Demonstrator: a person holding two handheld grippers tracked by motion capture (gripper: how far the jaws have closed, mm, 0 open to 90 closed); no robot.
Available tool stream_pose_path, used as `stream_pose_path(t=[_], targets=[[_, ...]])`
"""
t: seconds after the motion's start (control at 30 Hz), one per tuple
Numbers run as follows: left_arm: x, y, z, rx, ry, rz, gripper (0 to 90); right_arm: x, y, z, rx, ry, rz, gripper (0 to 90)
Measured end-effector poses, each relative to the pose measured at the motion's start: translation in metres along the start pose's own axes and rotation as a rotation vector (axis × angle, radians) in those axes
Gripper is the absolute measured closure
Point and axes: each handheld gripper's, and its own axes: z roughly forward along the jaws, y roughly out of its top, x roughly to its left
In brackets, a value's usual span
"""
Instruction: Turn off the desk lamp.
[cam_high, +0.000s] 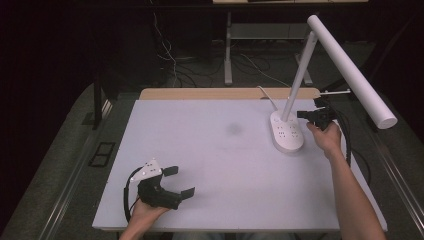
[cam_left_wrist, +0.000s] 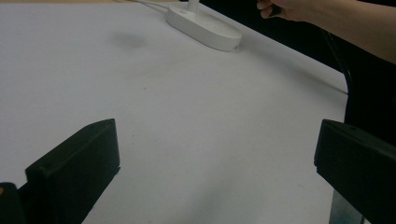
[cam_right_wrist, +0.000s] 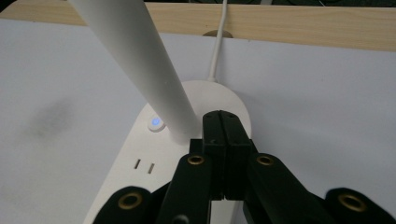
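Observation:
A white desk lamp stands at the table's far right, its oval base (cam_high: 286, 132) carrying sockets and its stem (cam_high: 299, 75) leaning up to a long tube head (cam_high: 350, 67). My right gripper (cam_high: 302, 114) hovers just right of the stem, above the base, jaws shut with nothing between them. In the right gripper view the shut jaw tips (cam_right_wrist: 223, 122) sit beside the stem (cam_right_wrist: 135, 65), near a round button glowing blue (cam_right_wrist: 155, 122). My left gripper (cam_high: 180, 181) rests low at the front left, jaws wide open and empty; its fingers (cam_left_wrist: 77, 163) frame bare table.
The white table top (cam_high: 220, 165) has a faint dark smudge (cam_high: 233, 128) near its middle. A wooden strip (cam_high: 210, 93) runs along the far edge, where the lamp's white cord (cam_right_wrist: 217, 42) passes. Black cables trail off the right side (cam_high: 350, 145).

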Motion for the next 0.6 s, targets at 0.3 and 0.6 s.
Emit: stream_pose_path(t=[0.3, 0.6], targets=[[-0.001, 0.0, 0.0, 0.001, -0.005, 0.004, 0.0, 0.004, -0.005, -0.017, -0.018, 0.015, 0.004, 89.9], [-0.002, 0.0, 0.001, 0.0, -0.01, 0.003, 0.0, 0.012, -0.011, -0.036, -0.011, 0.042, 0.038, 69.7]])
